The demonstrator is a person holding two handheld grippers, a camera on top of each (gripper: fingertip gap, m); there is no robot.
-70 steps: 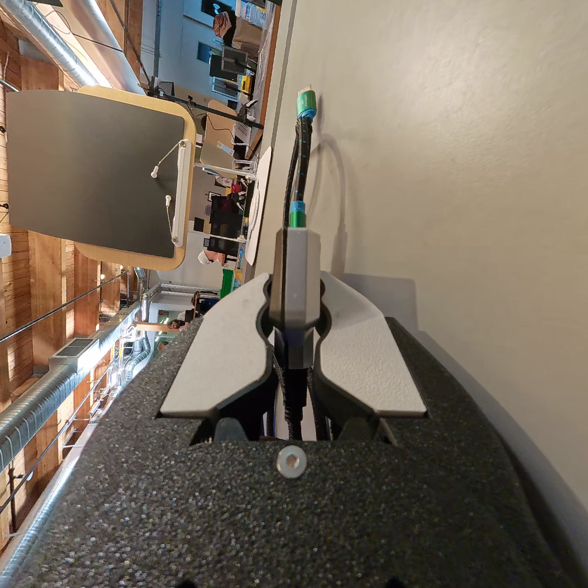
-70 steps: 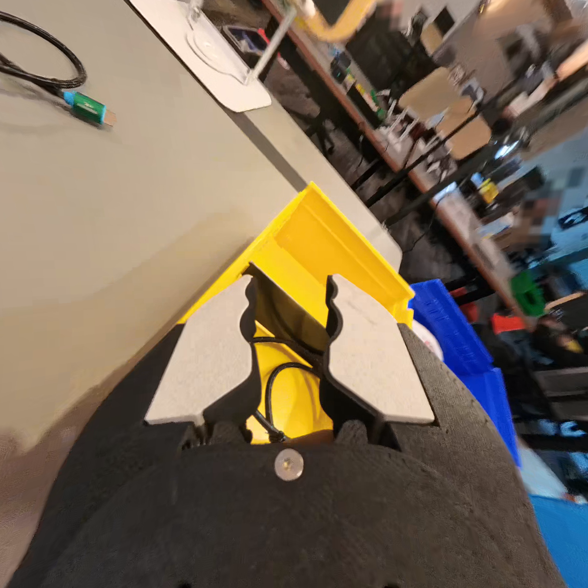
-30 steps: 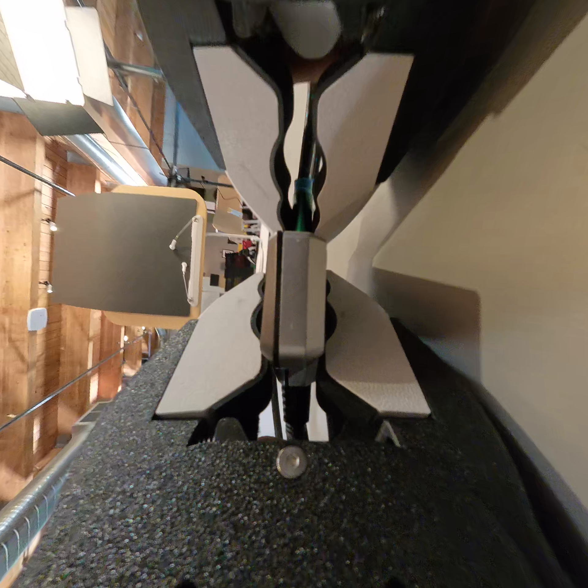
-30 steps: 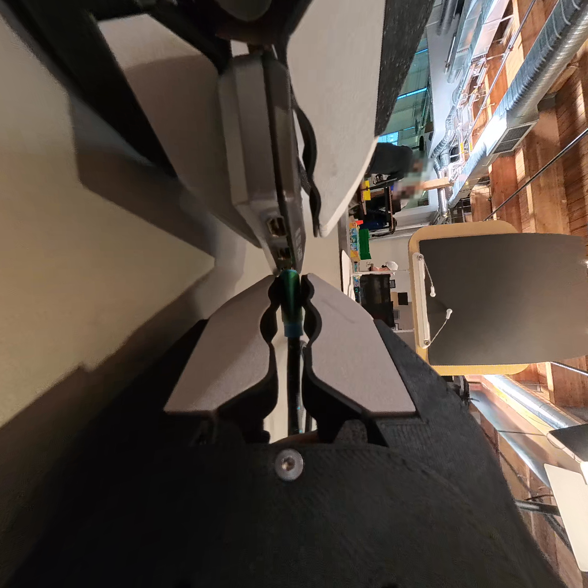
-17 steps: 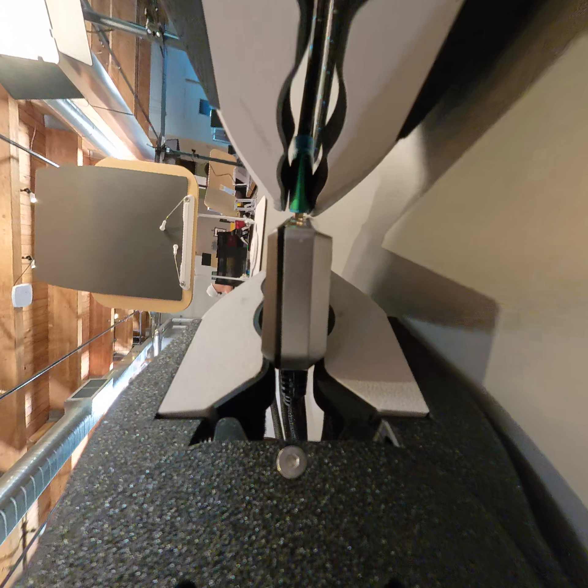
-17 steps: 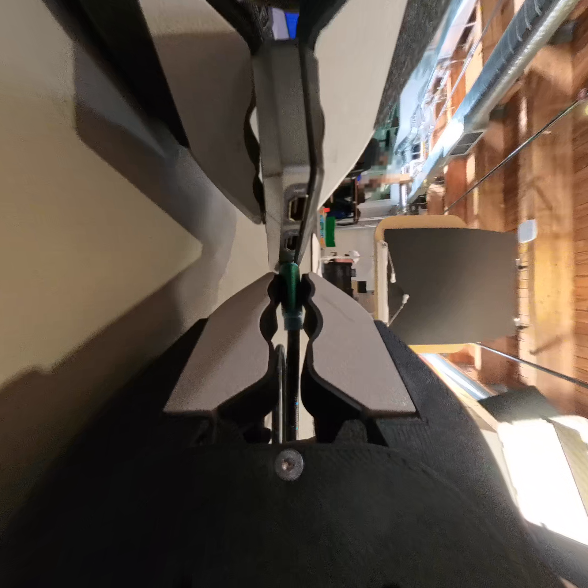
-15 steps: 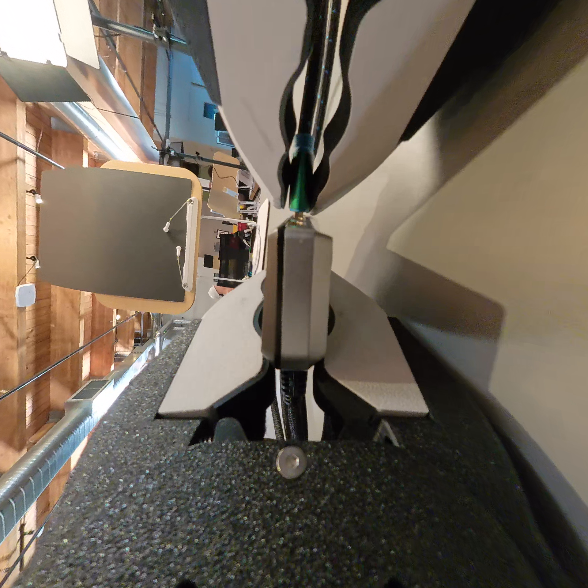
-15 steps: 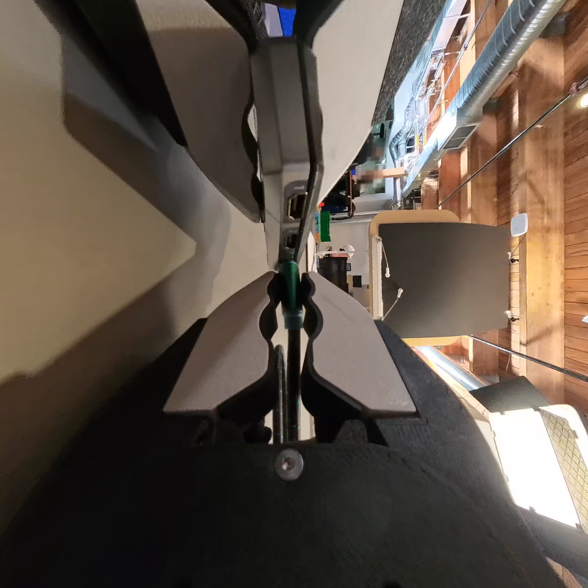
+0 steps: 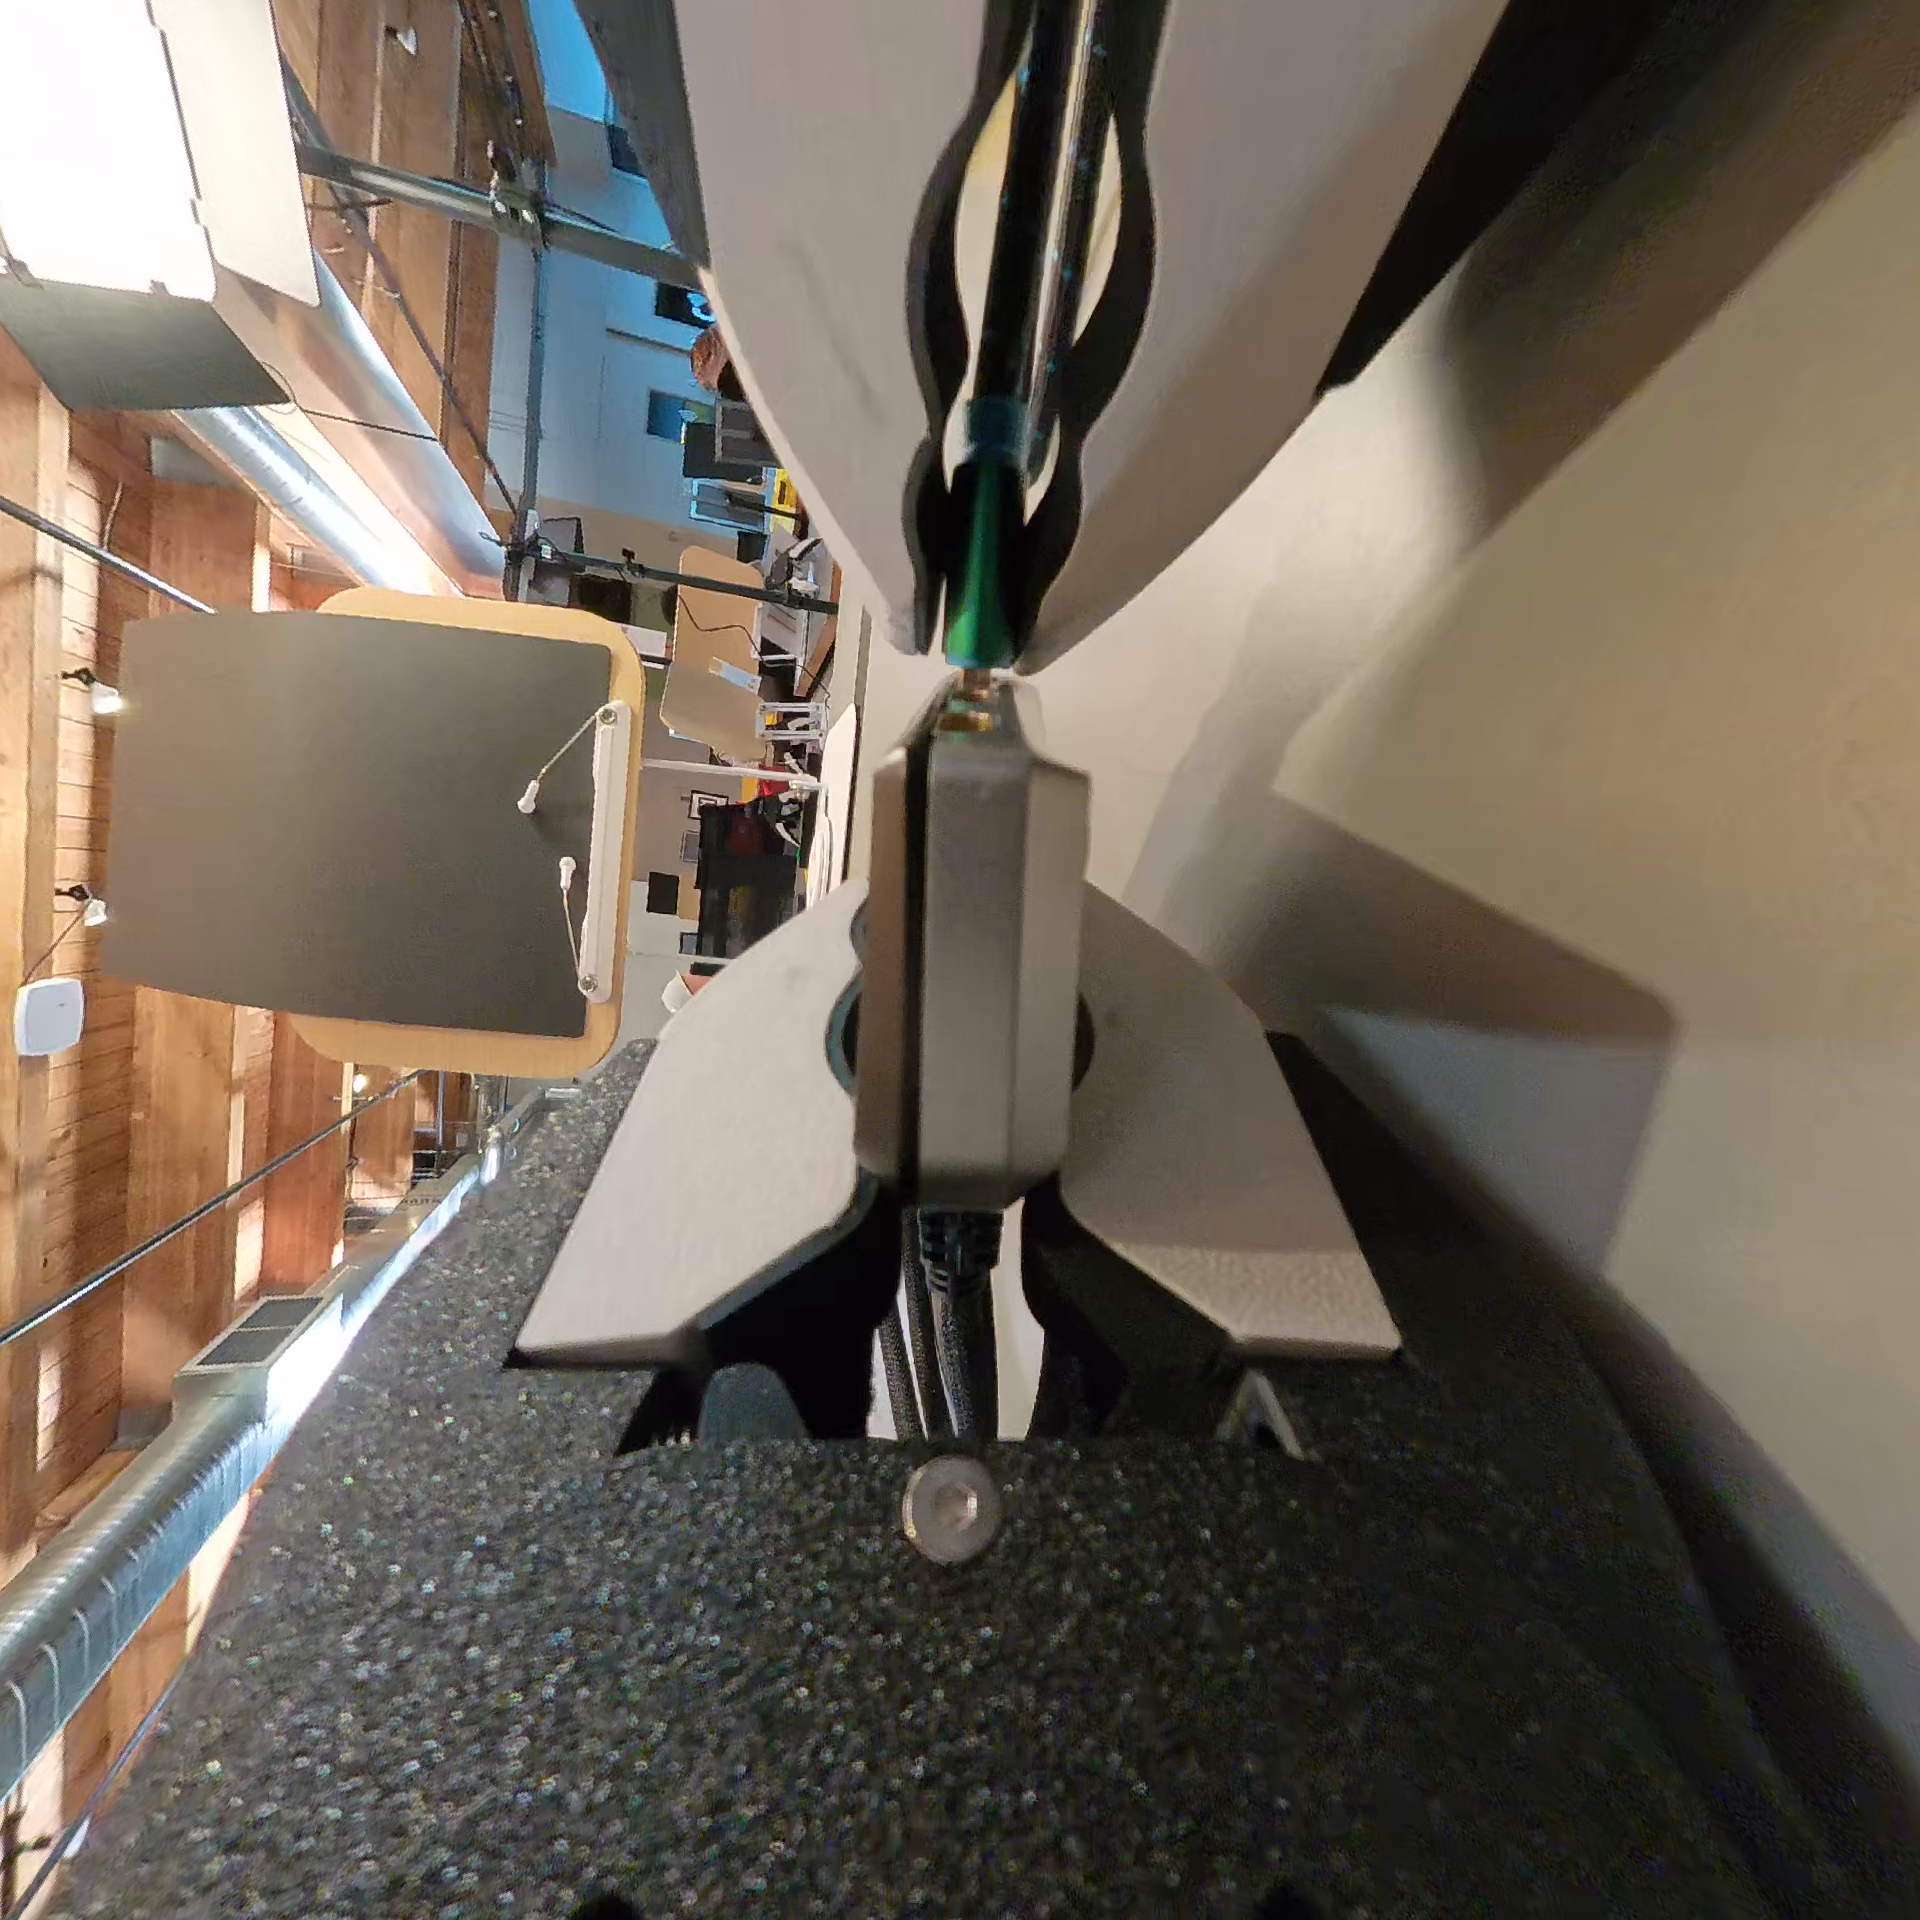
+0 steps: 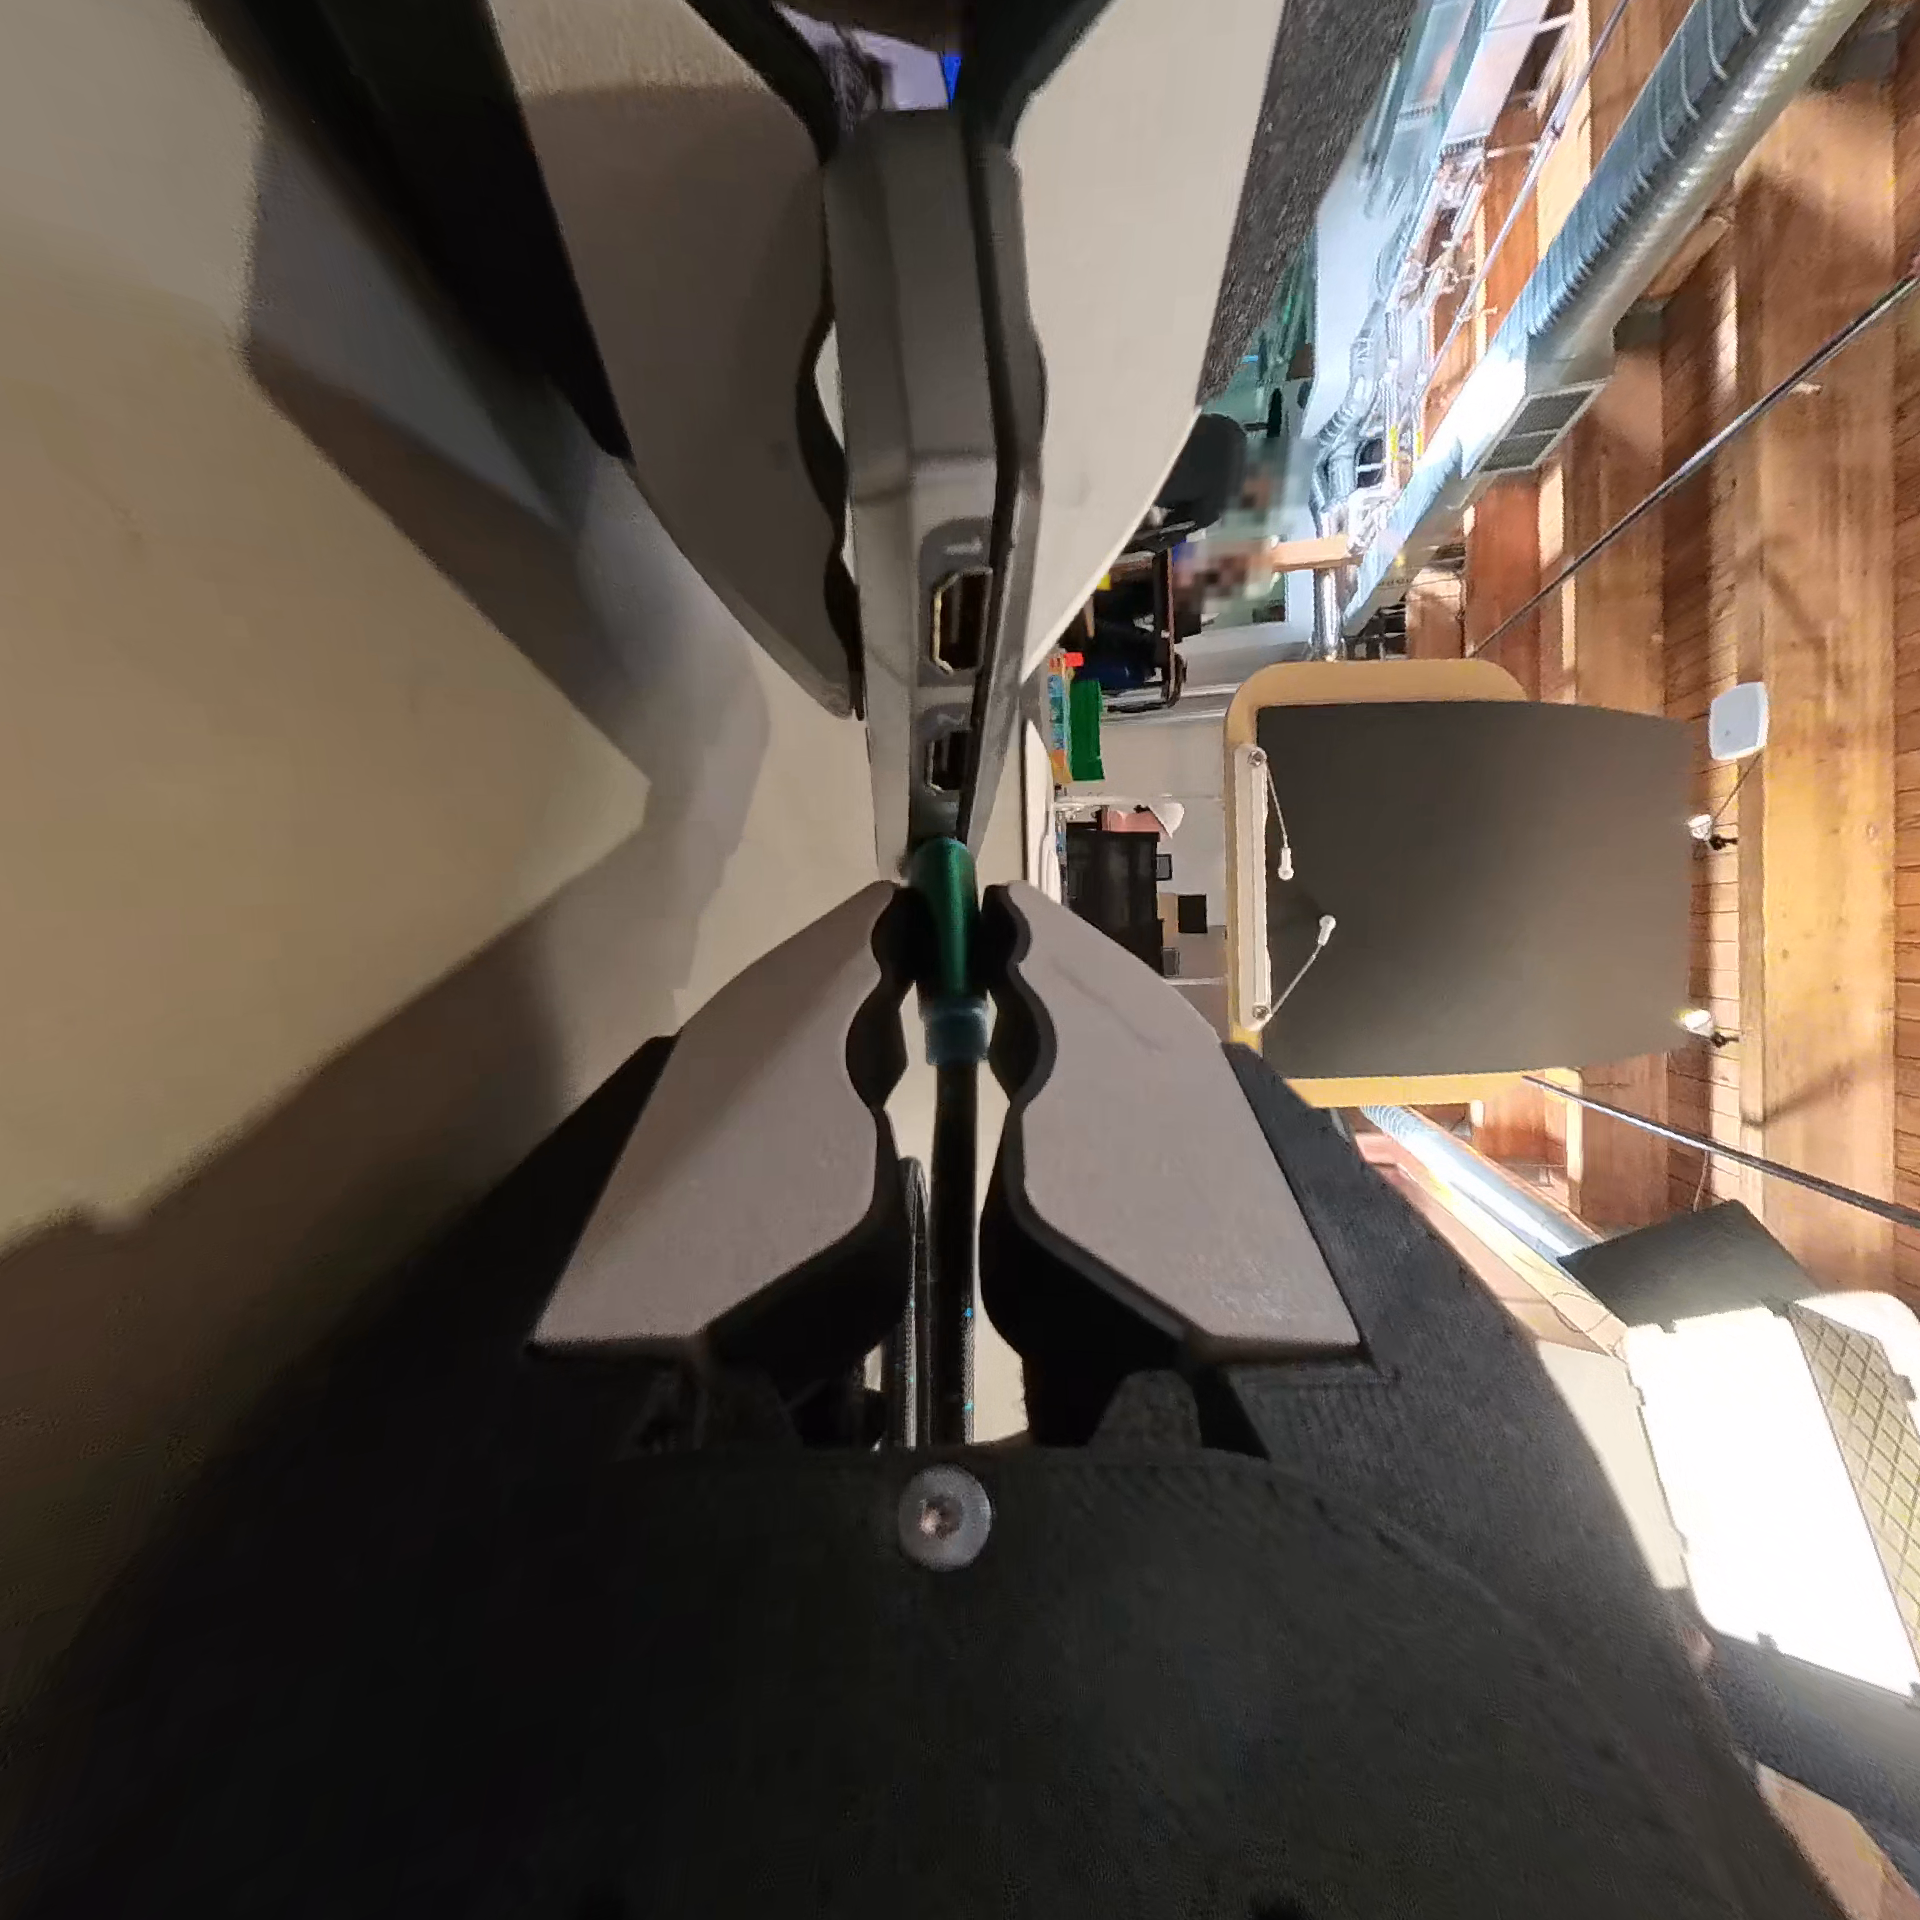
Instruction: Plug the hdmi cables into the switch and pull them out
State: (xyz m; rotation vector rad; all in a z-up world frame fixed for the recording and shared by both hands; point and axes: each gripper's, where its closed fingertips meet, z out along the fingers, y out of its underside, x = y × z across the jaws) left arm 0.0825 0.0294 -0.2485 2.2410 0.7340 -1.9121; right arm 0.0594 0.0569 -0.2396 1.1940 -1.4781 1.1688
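Your left gripper [image 9: 971, 940] is clamped on the grey switch [image 9: 966, 977], and your right gripper [image 10: 940, 914] pinches the green HDMI plug [image 10: 943, 914]. The plug's metal tip meets the switch's end; one port [image 10: 958, 621] gapes vacant. Beige table [image 9: 1662, 727] crowds close alongside; the cable's [image 10: 951, 1247] run is hidden.

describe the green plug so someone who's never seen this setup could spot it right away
Start at the grey switch box clamped in the left tongs, held beside the beige table. Facing it are the right tongs, shut on the green plug. It is the only green part, with a blue collar behind it and a gold tip at the switch's end.
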